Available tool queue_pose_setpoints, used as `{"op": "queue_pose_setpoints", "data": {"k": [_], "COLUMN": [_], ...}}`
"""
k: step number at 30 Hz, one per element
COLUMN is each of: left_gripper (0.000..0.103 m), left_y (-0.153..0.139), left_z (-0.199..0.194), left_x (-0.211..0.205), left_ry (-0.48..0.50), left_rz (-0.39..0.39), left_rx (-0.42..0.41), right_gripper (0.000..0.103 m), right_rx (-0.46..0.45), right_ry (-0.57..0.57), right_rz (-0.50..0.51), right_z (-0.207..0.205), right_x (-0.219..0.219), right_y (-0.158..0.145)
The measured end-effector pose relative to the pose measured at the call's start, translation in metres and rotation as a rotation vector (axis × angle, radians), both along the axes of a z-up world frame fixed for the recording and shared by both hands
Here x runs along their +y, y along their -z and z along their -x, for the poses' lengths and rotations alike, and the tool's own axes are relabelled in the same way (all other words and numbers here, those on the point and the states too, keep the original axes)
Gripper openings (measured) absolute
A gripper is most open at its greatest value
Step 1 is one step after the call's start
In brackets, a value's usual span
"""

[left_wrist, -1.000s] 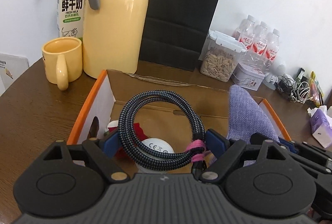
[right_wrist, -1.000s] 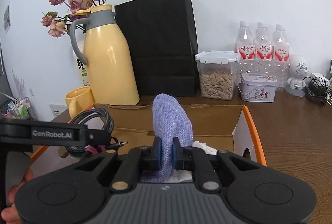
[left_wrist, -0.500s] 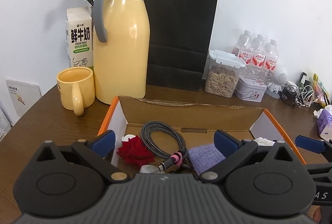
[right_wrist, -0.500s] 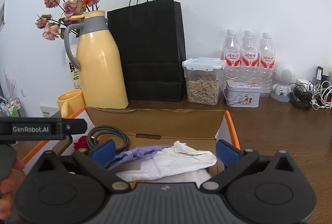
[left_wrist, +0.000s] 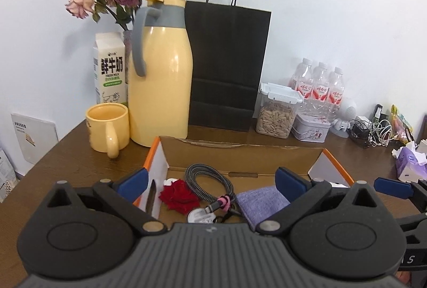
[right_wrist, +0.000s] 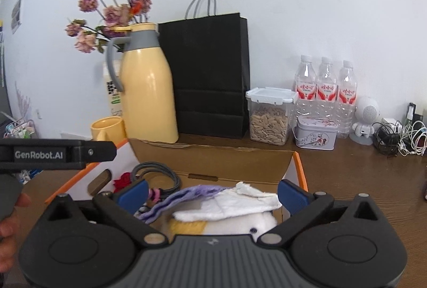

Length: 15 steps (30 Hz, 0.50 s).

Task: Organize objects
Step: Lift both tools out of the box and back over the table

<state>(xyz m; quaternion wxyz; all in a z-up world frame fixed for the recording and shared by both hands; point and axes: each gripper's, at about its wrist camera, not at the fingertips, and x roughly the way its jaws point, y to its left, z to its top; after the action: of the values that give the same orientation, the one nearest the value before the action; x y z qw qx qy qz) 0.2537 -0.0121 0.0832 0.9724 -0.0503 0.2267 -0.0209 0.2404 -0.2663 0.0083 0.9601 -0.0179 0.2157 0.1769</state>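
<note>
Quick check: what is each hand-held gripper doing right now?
Left hand-held gripper: open, holding nothing.
Right hand-held gripper: open, holding nothing.

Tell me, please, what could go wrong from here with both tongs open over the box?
The purple cloth and white tissue lie heaped on a plush toy near the box rim, so they might slide out. The coiled cable could snag the left tongs on another reach.
</note>
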Motion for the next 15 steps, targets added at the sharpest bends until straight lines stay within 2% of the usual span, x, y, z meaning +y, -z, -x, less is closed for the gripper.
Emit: {"op": "queue_pose_setpoints", "data": {"k": [6,15], "left_gripper": [0.103,0.103], "left_y": [-0.003,0.004], "left_z": [0.038,0.094], "left_x": [0.011,0.027], "left_ry": [-0.012,-0.049], "left_rz": [-0.016,-0.034], "left_rx": [-0.003,0.037], "right_gripper": [0.103,0.103], "right_rx": [0.006,0.044], "right_ry": [0.009,0.016], "right_rz": [0.016,0.045], "right_z": [0.037,0.094], "right_x": [-0.007,-0.019], "right_y": [-0.001,0.01]}}
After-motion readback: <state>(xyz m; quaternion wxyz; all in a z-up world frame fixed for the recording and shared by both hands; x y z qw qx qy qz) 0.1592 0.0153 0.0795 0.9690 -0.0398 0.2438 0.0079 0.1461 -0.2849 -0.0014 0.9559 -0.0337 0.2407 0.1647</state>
